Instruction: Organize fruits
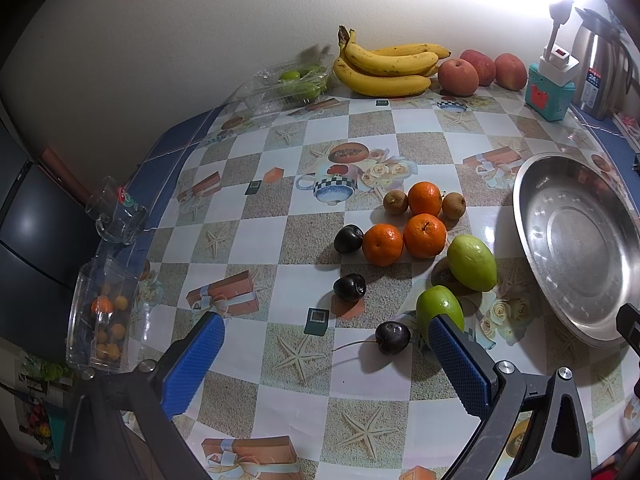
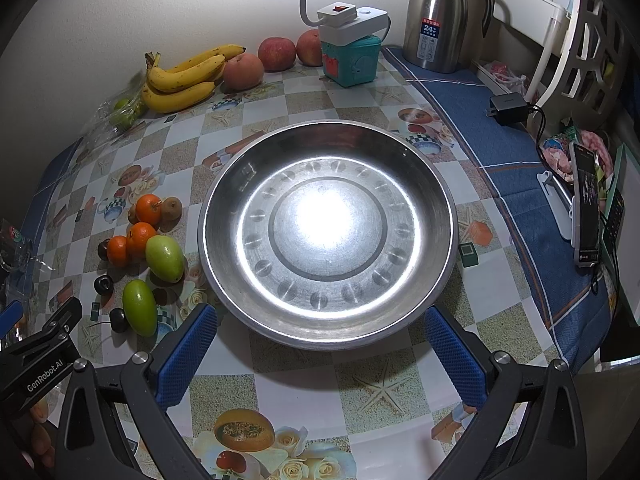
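— Left wrist view: where's the fruit?
— Just left of the steel bowl [image 1: 576, 248]: oranges [image 1: 424, 230], green mangoes [image 1: 472, 262], dark cherries [image 1: 393, 337].
— Grippers?
— Left gripper [image 1: 326, 364] spread wide, holding nothing; right gripper [image 2: 320, 356] likewise, before the bowl.

- Metal basin [image 2: 328, 236] sits mid-table, w/ nothing in it.
- Loose fruit cluster just left of basin: 3 oranges [image 1: 424, 230], 2 small round fruits [image 1: 395, 202] at its far side, 2 mangoes [image 1: 472, 262] nearest the basin.
- 3 cherries [image 1: 393, 337] along cluster's left and near side.
- Far edge by wall, left to right: clear tray w/ limes [image 1: 294, 84], bananas [image 1: 386, 66], 3 apples [image 1: 458, 76], box w/ power strip on top [image 2: 352, 54], then flask [image 2: 436, 16] toward far right corner.
- Left edge: glass [image 1: 116, 216], clear box of small fruit [image 1: 102, 320] nearer than it.
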